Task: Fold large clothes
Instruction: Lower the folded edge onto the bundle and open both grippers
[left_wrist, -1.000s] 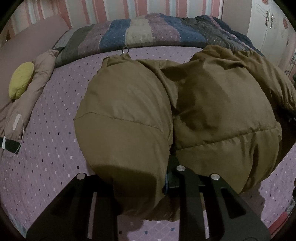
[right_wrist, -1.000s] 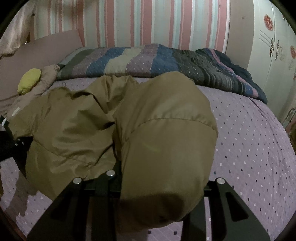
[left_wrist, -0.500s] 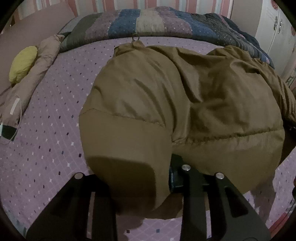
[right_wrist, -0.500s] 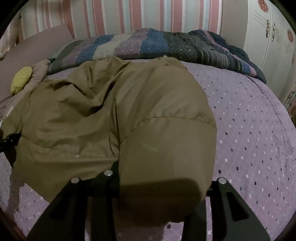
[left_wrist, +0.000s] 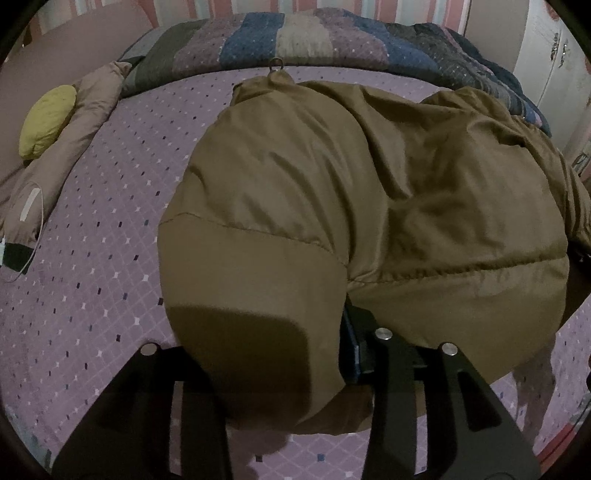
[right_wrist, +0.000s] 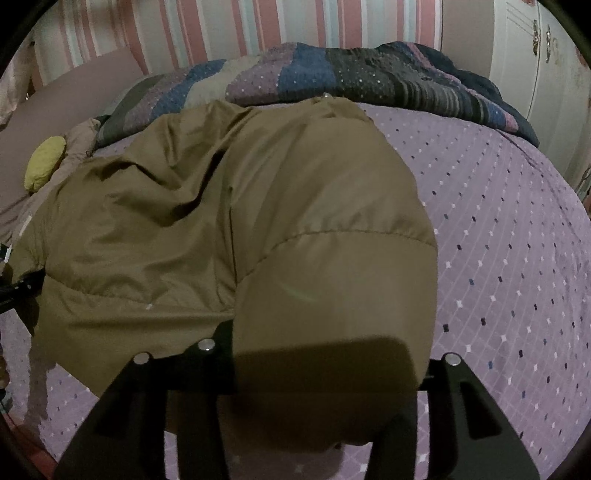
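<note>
The brown jacket (left_wrist: 332, 192) lies folded on the purple bed sheet (left_wrist: 92, 258). Both the left gripper (left_wrist: 280, 373) and the right gripper (right_wrist: 325, 387) have just been opening, padding still between the jaws; whether the pads press, I cannot tell. Released now, the puffy fold may spring open.

Brown padded jacket (left_wrist: 369, 192) lower, flatter on bed; both grippers' jaws apparently just opening around it

Yellow cushion (left_wrist: 46, 120), patchwork quilt (left_wrist: 303, 44)
</note>
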